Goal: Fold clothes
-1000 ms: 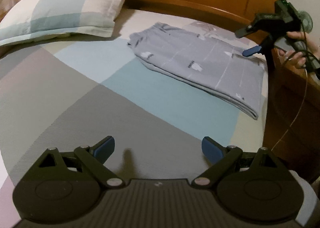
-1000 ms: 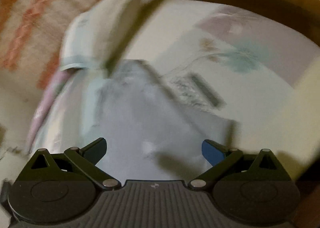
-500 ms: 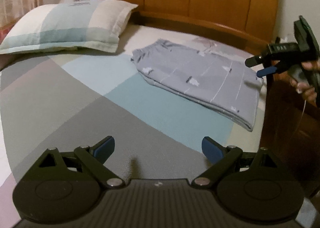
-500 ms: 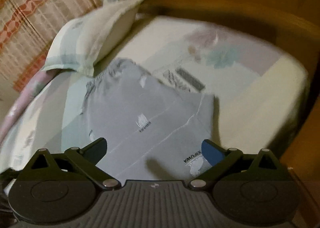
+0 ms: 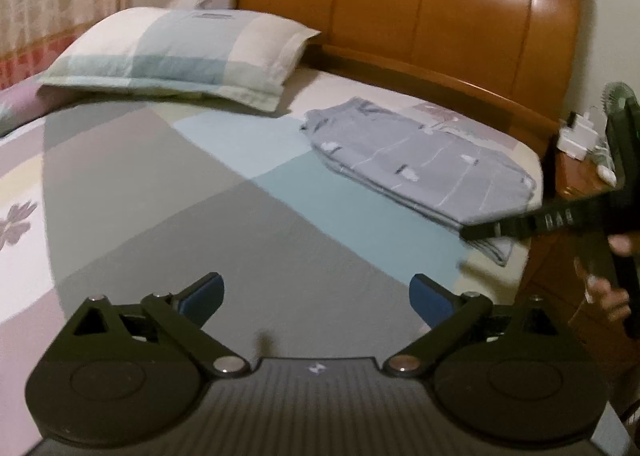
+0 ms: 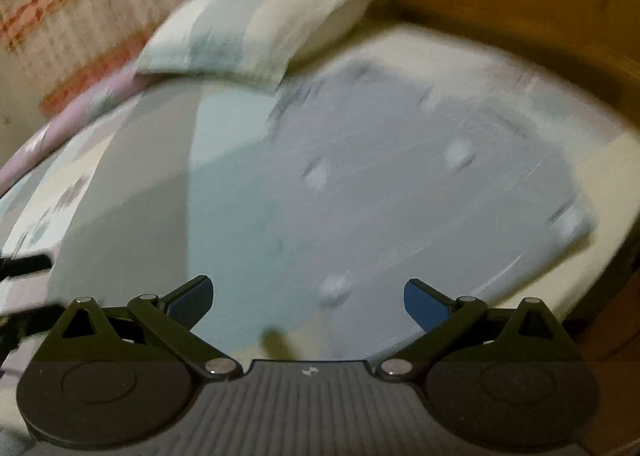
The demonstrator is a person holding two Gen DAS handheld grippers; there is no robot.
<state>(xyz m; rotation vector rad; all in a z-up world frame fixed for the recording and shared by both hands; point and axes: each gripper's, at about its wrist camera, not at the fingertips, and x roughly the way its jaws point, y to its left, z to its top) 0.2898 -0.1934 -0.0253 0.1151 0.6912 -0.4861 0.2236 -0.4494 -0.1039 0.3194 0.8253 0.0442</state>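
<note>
Compared with half a second ago, the left wrist view is showing more of the wooden headboard (image 5: 460,16) and the folded grey garment (image 5: 424,172) is sitting farther right in it, with the right gripper (image 5: 480,233) now reaching in low from the right edge, its dark tip overlapping the garment's near right corner; earlier it was hanging higher, beyond the far right end. The right wrist view has closed in, so the garment (image 6: 400,196) is filling most of its middle, heavily blurred.

The garment is lying flat on the patchwork bedsheet (image 5: 200,216), toward the right side of the bed, just near the headboard. Its long axis is running diagonally from far left to near right, the gathered waistband end pointing toward the pillow (image 5: 180,56), the layered folded edge facing near-left.

The left gripper (image 5: 316,296) is hovering over the grey patch, jaws spread wide and gripping nothing. The right gripper (image 6: 308,298) is likewise spread apart, empty, above the garment's near edge.
</note>
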